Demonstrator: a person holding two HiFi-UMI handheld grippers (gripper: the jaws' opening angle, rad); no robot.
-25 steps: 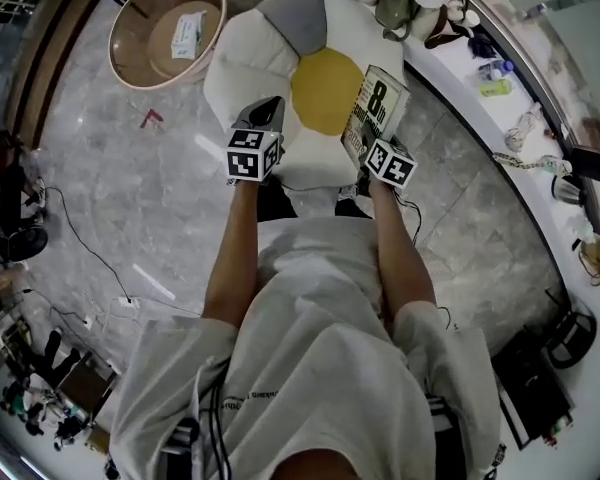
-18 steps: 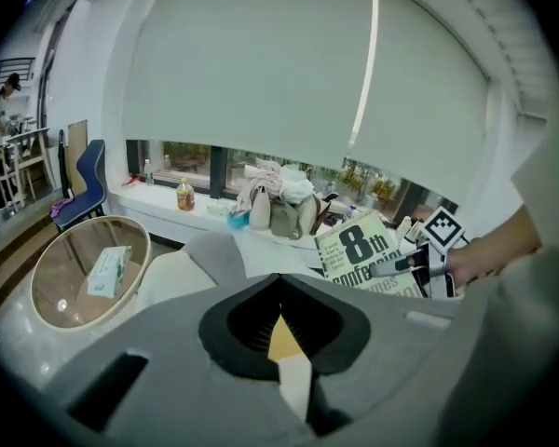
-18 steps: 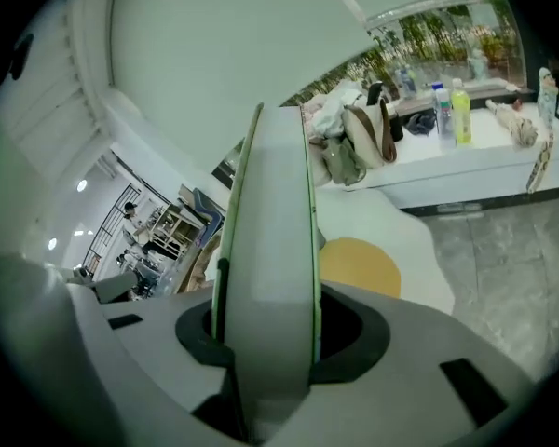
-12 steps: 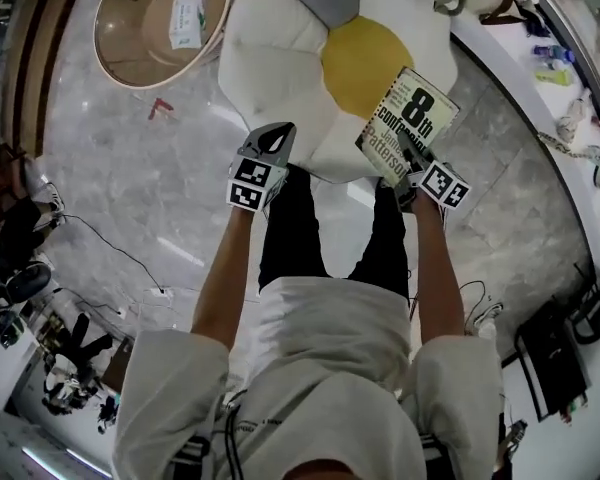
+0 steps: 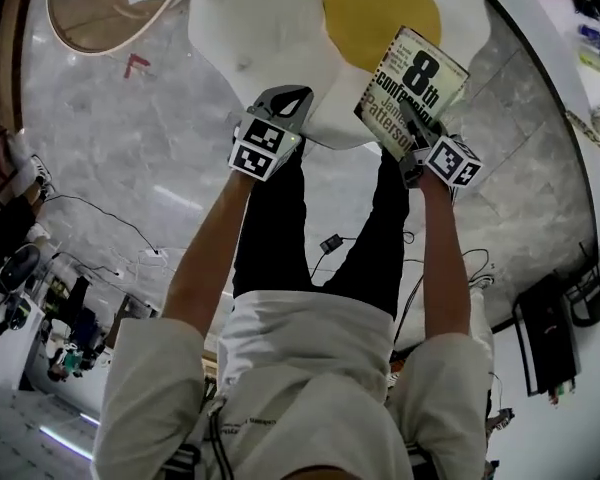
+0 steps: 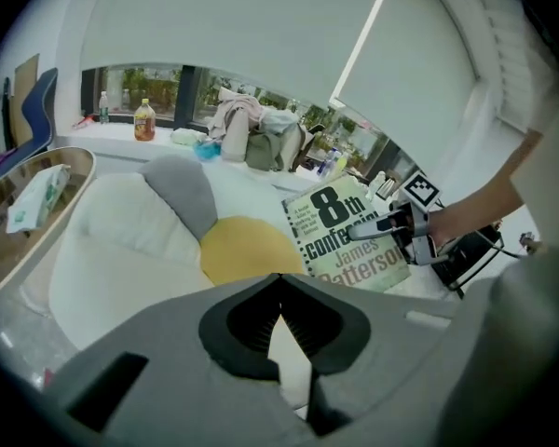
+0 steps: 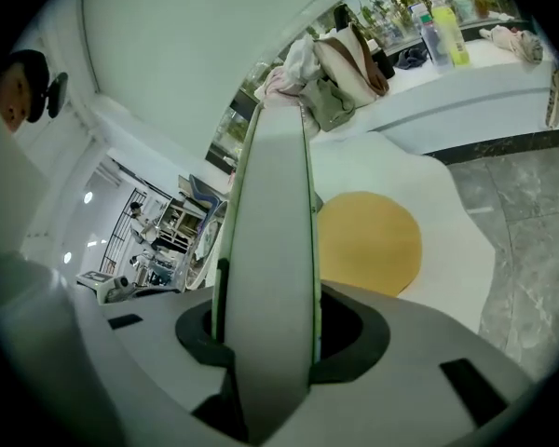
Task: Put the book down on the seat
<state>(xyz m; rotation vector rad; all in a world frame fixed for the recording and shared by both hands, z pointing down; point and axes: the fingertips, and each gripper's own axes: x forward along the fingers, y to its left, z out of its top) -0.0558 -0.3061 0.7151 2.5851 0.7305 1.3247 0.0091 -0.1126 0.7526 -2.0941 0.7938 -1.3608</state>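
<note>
Fingers: right gripper (image 5: 408, 114) clamped on the book (image 5: 412, 76), one finger across its cover and the other beneath; left gripper (image 5: 297, 95) has its tips pressed together on nothing.
Book place: over the seat (image 5: 255, 28)'s near right rim, just beside its yellow centre (image 5: 380, 8); whether it touches the cushion cannot be told.
Book axis: long axis runs from the gripped near edge toward the yellow centre; tilted, cover up, title readable.
Seat edges: left gripper hangs at the near rim, left of the book and apart from it.
Open room: white cushion left of the yellow centre lies open; marble floor (image 5: 130, 158) spreads along the seat's near side.
</note>
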